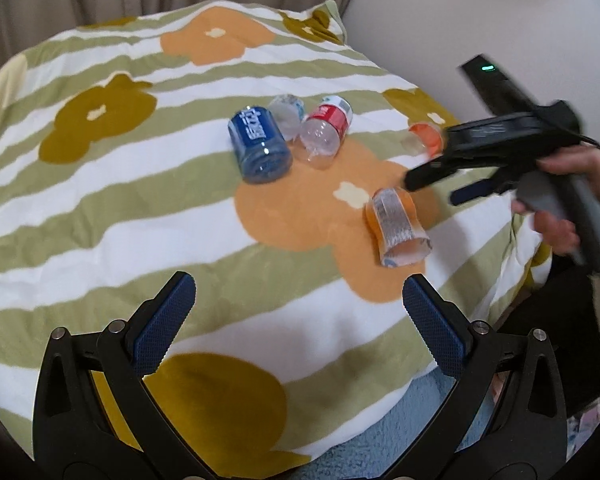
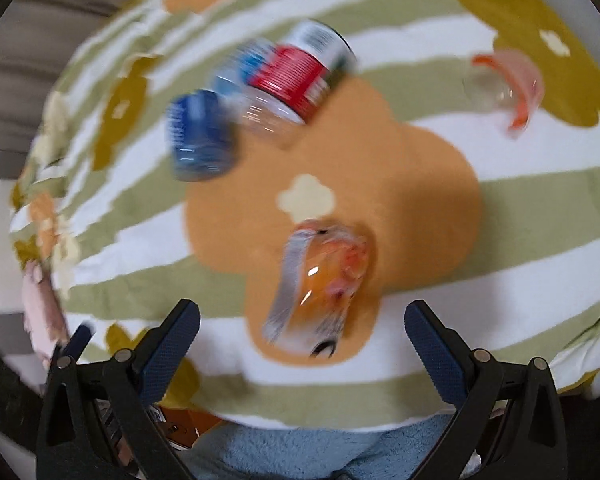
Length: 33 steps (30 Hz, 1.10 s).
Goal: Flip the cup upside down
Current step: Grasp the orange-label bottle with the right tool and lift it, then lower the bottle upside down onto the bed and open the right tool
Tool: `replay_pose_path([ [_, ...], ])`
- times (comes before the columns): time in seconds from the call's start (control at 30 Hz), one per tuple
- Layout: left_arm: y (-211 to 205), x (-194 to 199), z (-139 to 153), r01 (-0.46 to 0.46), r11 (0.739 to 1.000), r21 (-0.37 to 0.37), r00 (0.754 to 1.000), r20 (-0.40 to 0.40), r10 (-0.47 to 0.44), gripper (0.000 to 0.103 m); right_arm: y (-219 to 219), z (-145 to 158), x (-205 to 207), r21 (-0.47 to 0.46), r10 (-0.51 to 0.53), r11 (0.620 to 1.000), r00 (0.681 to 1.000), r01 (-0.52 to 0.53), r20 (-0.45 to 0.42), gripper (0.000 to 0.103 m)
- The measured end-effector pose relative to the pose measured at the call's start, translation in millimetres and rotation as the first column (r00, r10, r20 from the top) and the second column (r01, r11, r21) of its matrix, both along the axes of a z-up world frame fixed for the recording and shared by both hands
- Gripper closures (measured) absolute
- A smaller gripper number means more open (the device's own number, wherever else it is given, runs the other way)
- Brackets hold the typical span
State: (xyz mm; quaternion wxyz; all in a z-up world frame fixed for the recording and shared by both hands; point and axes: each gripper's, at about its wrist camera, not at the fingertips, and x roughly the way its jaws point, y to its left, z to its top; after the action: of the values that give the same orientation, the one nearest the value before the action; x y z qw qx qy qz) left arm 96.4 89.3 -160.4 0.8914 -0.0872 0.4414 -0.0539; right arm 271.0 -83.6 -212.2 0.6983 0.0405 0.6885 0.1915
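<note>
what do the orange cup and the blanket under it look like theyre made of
Orange cup: seemingly thin clear plastic, glossy, since the blanket colour shows through and highlights glint on it; a silvery label wraps it. Blanket: soft matte fabric, probably fleece, with rumpled folds.

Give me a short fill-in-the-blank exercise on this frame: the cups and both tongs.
1. Both the left tongs and the right tongs are ____, gripping nothing.
2. The cup nearest the right tongs, the orange cup, is lying on its ____.
3. The blue cup rests on a blanket patterned with stripes and ____.
4. Next to the blue cup lies a clear cup with a ____ label.

Missing words: open; side; flowers; red
</note>
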Motion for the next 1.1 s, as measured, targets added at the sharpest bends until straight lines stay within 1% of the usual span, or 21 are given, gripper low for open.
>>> replay_pose_path([
  [0.07, -0.6, -1.9, -2.6, 0.013, 1.000, 0.018, 1.000, -0.005, -0.013, 0.000, 1.5, -13.8, 8.2, 0.008, -0.021, 1.000, 0.999, 0.021, -0.050, 0.010],
  [0.13, -0.9, -1.6, -3.4, 0.023, 0.999, 0.025, 1.000, -0.005, -0.023, 0.000, 3.0, -23.4, 14.3, 0.016, -0.035, 0.999, 0.995, 0.037, -0.090, 0.012],
  [0.2, 1.0, 0.0, -4.3, 0.031, 0.999, 0.021, 0.999, -0.012, -0.031, 0.000, 5.3, -28.2, 17.0, 0.002, -0.034, 0.999, 0.994, 0.034, -0.099, 0.023],
  [0.27, 2.1, 1.9, -5.7, 0.033, 0.999, 0.019, 0.999, -0.019, -0.032, 0.000, 7.3, -32.7, 20.8, -0.008, -0.032, 0.999, 0.993, 0.032, -0.110, 0.026],
  [0.43, 1.6, 5.8, -7.3, 0.042, 0.999, 0.027, 0.999, -0.026, -0.041, 0.000, 7.0, -38.7, 24.3, -0.018, -0.039, 0.999, 0.991, 0.037, -0.125, 0.028],
  [0.5, 0.9, 6.5, -8.0, 0.049, 0.998, 0.026, 0.998, -0.028, -0.048, 0.000, 5.9, -41.0, 25.9, -0.011, -0.037, 0.999, 0.989, 0.036, -0.143, 0.038],
  [0.57, 0.0, 6.5, -7.6, 0.050, 0.998, 0.028, 0.998, -0.028, -0.050, 0.000, 6.0, -42.3, 26.5, -0.019, -0.033, 0.999, 0.989, 0.030, -0.147, 0.045],
  [0.63, -0.3, 6.1, -7.1, 0.052, 0.998, 0.027, 0.998, -0.026, -0.051, 0.000, 4.8, -40.4, 26.4, -0.018, -0.033, 0.999, 0.990, 0.031, -0.138, 0.045],
  [0.7, -0.1, 6.3, -6.6, 0.052, 0.998, 0.029, 0.998, -0.026, -0.051, 0.000, 3.0, -29.6, 24.7, -0.002, -0.040, 0.999, 0.994, 0.040, -0.105, 0.045],
  [0.73, 0.2, 5.9, -5.8, 0.051, 0.998, 0.033, 0.998, -0.024, -0.051, 0.000, 0.6, -18.1, 22.1, 0.017, -0.042, 0.999, 0.997, 0.043, -0.061, 0.045],
  [0.77, 0.5, 5.0, -4.8, 0.050, 0.998, 0.039, 0.999, -0.019, -0.049, 0.000, -1.0, -4.3, 18.3, 0.041, -0.041, 0.998, 0.999, 0.041, -0.001, 0.045],
  [0.8, 1.1, 4.0, -3.7, 0.046, 0.998, 0.044, 0.999, -0.013, -0.046, 0.000, -3.4, 15.1, 10.3, 0.078, -0.039, 0.996, 0.994, 0.031, 0.101, 0.045],
  [0.83, 2.4, 3.0, -2.1, 0.040, 0.998, 0.050, 0.999, -0.005, -0.039, 0.000, -4.4, 27.1, 2.8, 0.099, -0.039, 0.995, 0.984, 0.021, 0.176, 0.045],
  [0.87, 3.9, 2.4, -0.8, 0.032, 0.998, 0.051, 0.999, 0.003, -0.033, 0.000, -7.4, 42.9, -10.8, 0.119, -0.037, 0.993, 0.953, 0.001, 0.301, 0.045],
  [0.9, 5.5, 2.3, 0.4, 0.028, 0.998, 0.049, 1.000, 0.009, -0.029, 0.000, -9.7, 52.2, -24.4, 0.123, -0.035, 0.992, 0.911, -0.017, 0.412, 0.045],
  [0.93, 6.9, 2.0, 1.2, 0.026, 0.999, 0.046, 1.000, 0.016, -0.027, 0.000, -11.6, 56.2, -37.4, 0.123, -0.034, 0.992, 0.863, -0.033, 0.505, 0.045],
  [0.97, 7.7, 2.0, 2.0, 0.022, 0.999, 0.047, 0.999, 0.023, -0.023, 0.000, -14.6, 56.1, -52.2, 0.137, -0.039, 0.989, 0.800, -0.054, 0.599, 0.045],
  [1.0, 8.4, 2.6, 2.3, 0.016, 0.998, 0.055, 1.000, 0.023, -0.018, 0.000, -17.5, 51.0, -64.1, 0.162, -0.050, 0.984, 0.739, -0.080, 0.672, 0.045],
  [1.03, 9.2, 2.7, 2.0, 0.009, 0.998, 0.060, 1.000, 0.018, -0.011, 0.000, -17.7, 43.8, -71.2, 0.171, -0.059, 0.981, 0.691, -0.094, 0.721, 0.045],
  [1.07, 10.5, 2.7, 1.7, -0.003, 0.998, 0.061, 1.000, 0.014, 0.002, 0.000, -16.1, 36.5, -75.3, 0.157, -0.057, 0.983, 0.654, -0.094, 0.754, 0.045],
  [1.1, 12.3, 2.1, 1.3, -0.015, 0.998, 0.056, 1.000, 0.014, 0.014, 0.000, -13.7, 29.6, -76.4, 0.127, -0.041, 0.988, 0.628, -0.092, 0.777, 0.045],
])
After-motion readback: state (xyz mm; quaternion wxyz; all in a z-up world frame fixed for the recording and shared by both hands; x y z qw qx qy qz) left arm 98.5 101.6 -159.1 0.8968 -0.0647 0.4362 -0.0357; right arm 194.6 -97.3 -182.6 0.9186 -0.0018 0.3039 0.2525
